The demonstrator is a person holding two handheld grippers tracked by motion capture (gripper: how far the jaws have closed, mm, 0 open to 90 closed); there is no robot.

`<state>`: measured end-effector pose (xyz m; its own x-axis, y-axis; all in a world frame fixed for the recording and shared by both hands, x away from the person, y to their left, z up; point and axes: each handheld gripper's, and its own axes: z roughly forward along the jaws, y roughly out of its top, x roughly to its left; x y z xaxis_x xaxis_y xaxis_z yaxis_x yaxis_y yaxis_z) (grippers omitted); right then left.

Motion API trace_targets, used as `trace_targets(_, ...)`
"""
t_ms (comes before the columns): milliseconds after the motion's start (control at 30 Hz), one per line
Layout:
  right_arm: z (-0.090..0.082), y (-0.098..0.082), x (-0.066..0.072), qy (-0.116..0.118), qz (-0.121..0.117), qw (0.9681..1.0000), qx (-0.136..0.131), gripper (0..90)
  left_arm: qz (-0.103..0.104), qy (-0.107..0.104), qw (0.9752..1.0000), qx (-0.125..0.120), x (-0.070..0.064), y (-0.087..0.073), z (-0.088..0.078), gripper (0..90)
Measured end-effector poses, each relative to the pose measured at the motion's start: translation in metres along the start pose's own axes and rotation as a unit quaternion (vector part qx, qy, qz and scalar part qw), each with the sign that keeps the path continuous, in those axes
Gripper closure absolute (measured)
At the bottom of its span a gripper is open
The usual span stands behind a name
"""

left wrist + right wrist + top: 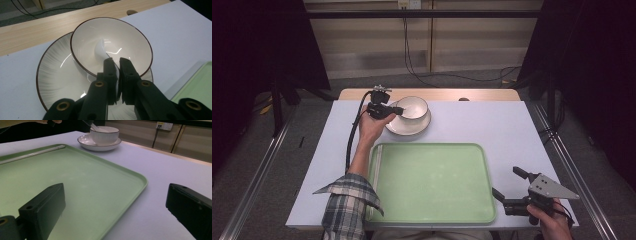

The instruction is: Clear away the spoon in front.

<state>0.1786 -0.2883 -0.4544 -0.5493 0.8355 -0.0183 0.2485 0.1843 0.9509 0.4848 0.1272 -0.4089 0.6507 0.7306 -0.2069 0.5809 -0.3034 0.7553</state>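
A white bowl (pixel 413 106) with a dark rim stands on a white plate (pixel 404 127) at the table's far middle. A white spoon (pixel 101 50) rests in the bowl (pixel 130 37), its handle leaning over the near rim. My left gripper (pixel 398 110) reaches in from the bowl's left, and its jaws (pixel 115 61) are shut on the spoon handle above the plate (pixel 55 72). My right gripper (pixel 505 181) is held at the table's near right, just off the tray's corner, with its jaws (pixel 115 197) wide open and nothing between them.
A large pale green tray (pixel 432 180) covers the near middle of the table, and a thin pale rod (pixel 377 170) lies along its left side. A wooden strip (pixel 472 94) runs along the table's far edge. Cables trail on the floor beyond.
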Motion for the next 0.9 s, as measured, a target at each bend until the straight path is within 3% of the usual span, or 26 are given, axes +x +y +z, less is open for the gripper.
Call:
trace_targets(67,0.000,0.000,0.000,0.002,0.001,1.0000,0.000,1.8,-0.009,0.004,0.9999,-0.009,-0.001,0.000,-0.001,84.5)
trace_targets(100,-0.001,0.000,-0.001,0.002,0.000,1.0000,-0.001,1.8,0.000,0.005,1.0000,0.000,0.000,0.000,-0.003,84.6)
trace_targets(267,0.000,0.000,-0.001,0.001,0.000,1.0000,0.000,1.8,0.001,0.008,0.9999,-0.011,0.000,0.003,-0.008,84.6)
trace_targets(300,0.000,0.000,-0.001,0.000,0.000,1.0000,0.001,1.8,-0.008,0.009,0.9998,-0.016,-0.002,0.003,-0.008,84.6)
trace_targets(433,-0.001,0.000,-0.001,0.001,0.001,1.0000,-0.001,1.8,0.000,0.009,0.9998,-0.018,-0.001,0.004,-0.015,84.6)
trace_targets(633,0.000,0.000,0.000,0.002,0.001,1.0000,0.000,1.8,0.003,0.015,0.9992,-0.036,-0.009,0.007,-0.024,84.6)
trace_targets(900,-0.001,0.000,0.000,-0.005,0.000,1.0000,-0.006,0.3,0.003,0.006,0.9982,-0.059,-0.019,0.003,-0.040,84.6)
